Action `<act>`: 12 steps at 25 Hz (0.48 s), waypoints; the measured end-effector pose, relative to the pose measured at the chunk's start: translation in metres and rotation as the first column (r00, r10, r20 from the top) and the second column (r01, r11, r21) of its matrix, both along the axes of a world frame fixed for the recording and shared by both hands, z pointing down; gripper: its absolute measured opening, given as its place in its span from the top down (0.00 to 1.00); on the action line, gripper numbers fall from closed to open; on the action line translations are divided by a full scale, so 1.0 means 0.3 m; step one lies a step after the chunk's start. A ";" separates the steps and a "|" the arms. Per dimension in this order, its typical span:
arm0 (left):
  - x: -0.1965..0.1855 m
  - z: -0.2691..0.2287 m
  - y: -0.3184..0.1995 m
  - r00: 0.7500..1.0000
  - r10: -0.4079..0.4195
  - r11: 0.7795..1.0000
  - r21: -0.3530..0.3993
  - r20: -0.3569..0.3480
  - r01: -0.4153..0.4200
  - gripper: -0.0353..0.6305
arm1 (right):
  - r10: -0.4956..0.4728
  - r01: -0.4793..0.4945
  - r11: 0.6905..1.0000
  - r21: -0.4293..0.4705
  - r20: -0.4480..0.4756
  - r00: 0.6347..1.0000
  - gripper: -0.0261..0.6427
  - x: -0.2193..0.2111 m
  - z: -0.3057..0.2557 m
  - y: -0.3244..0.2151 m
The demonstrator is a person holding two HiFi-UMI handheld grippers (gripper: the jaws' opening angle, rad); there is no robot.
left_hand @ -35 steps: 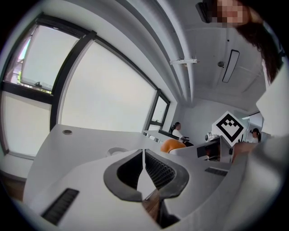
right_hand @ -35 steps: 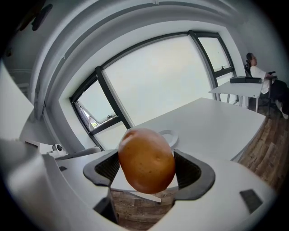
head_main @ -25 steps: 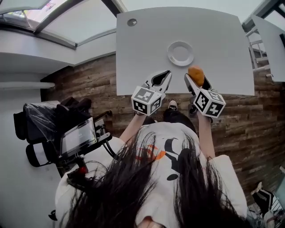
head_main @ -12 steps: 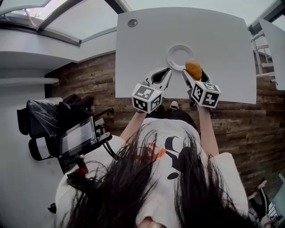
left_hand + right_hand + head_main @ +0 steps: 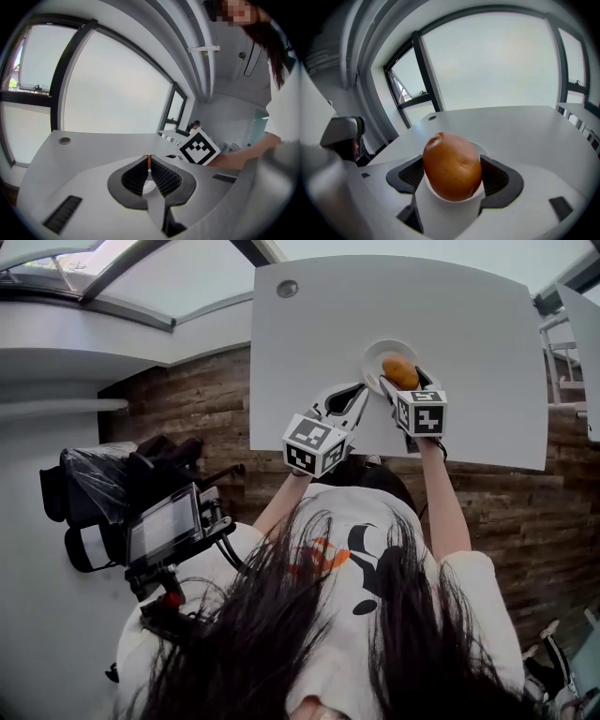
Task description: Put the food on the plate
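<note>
— Which step are you on?

— I'm carrying the potato (image 5: 452,164) in. The right gripper (image 5: 401,381) is hovering over the plate's (image 5: 377,354) near rim, its jaws part open and clamping the potato by its sides. I'd say it isn't down yet.

— How is it sitting?

— Its long axis is running crosswise to the squeeze, the narrower end pointing up and toward the plate's far side.

— Next?

— I'm planning to ease lower toward the plate's middle, then spread the jaws gently, since it's likely to roll. The left gripper (image 5: 354,393) is idling just beside the plate's near-left edge, above the desk (image 5: 469,324), jaws pressed together on nothing.
</note>
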State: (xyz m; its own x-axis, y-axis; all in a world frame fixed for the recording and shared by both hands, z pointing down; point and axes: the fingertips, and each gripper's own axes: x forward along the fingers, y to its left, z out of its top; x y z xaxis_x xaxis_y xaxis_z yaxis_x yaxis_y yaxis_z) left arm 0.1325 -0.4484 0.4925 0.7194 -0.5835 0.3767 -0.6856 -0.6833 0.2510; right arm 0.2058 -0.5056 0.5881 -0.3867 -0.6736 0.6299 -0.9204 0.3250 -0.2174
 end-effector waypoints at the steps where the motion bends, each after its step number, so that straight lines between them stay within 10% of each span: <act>1: -0.001 -0.002 -0.006 1.000 0.001 1.000 0.002 0.000 -0.001 0.94 | -0.020 0.020 1.000 -0.002 -0.026 0.999 0.39 -0.005 0.016 -0.002; 12: -0.035 -0.004 -0.149 1.000 0.013 1.000 -0.014 -0.014 -0.014 0.94 | -0.115 0.104 0.991 -0.080 -0.149 0.982 0.39 -0.048 0.149 -0.078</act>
